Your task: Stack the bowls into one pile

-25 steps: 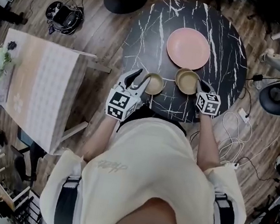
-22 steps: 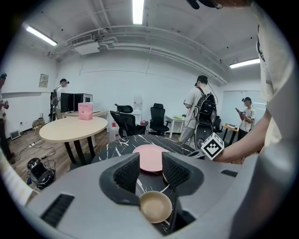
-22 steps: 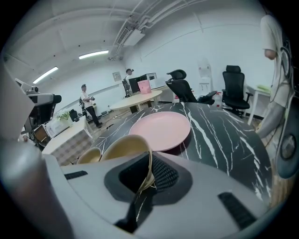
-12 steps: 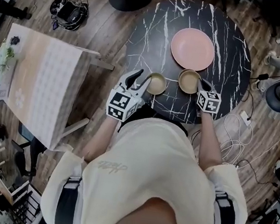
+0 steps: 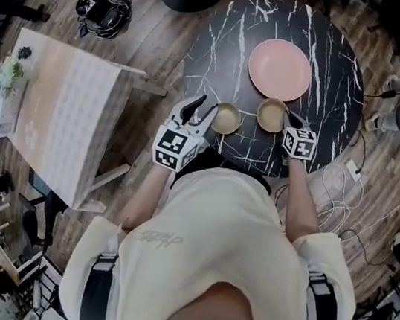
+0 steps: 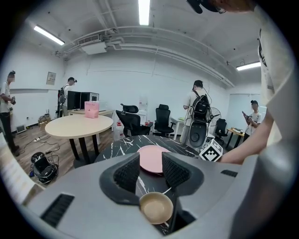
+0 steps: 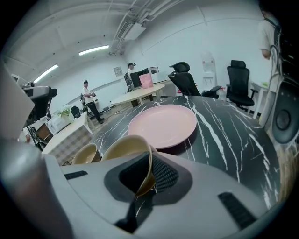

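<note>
Tan right bowl [image 7: 124, 149] pinched at near rim by right gripper [image 7: 149, 175]: jaws almost together, one pad inside wall, other outside. Right forearm stretched forward from body, gripper pitched down onto bowl near front edge of black marble table [image 5: 320, 114].

Left forearm forward too, left gripper [image 6: 151, 170] tipped slightly down at table's near-left edge. Jaws apart, nothing between pads. Left bowl [image 5: 226, 118] on table just beside its tips.

Bowls side by side, small gap between, not stacked. Pink plate [image 5: 279, 69] behind them.
</note>
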A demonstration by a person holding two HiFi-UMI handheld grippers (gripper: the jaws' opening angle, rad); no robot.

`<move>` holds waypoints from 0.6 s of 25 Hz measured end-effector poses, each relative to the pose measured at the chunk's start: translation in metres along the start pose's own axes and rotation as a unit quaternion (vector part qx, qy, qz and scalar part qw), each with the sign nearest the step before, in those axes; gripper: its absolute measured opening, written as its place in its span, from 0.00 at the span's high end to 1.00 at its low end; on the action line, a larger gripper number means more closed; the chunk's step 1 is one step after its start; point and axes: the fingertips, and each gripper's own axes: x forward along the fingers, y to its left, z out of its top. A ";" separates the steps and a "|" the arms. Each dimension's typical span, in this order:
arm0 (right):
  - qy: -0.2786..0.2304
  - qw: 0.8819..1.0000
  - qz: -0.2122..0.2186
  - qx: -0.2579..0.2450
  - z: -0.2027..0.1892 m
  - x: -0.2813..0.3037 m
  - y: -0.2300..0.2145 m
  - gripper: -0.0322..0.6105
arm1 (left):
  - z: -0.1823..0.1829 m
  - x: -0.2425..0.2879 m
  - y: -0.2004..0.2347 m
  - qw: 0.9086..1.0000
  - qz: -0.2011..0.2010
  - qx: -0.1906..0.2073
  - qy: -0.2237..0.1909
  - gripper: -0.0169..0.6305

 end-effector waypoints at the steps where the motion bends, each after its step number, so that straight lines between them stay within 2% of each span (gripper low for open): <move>1: 0.001 1.000 0.000 0.001 -0.001 0.001 0.000 0.91 | 0.000 -0.001 0.001 1.000 0.002 -0.001 0.000 0.72; 11: 0.010 1.000 -0.004 0.002 -0.009 0.010 -0.003 0.90 | -0.008 -0.007 0.004 1.000 0.014 -0.008 0.004 0.72; 13: 0.015 1.000 -0.001 -0.005 -0.011 0.012 -0.001 0.84 | -0.007 -0.008 0.008 1.000 0.016 -0.015 0.001 0.72; 15: 0.015 1.000 -0.003 -0.010 -0.009 0.012 0.000 0.84 | -0.005 -0.008 0.011 1.000 0.018 -0.018 -0.001 0.72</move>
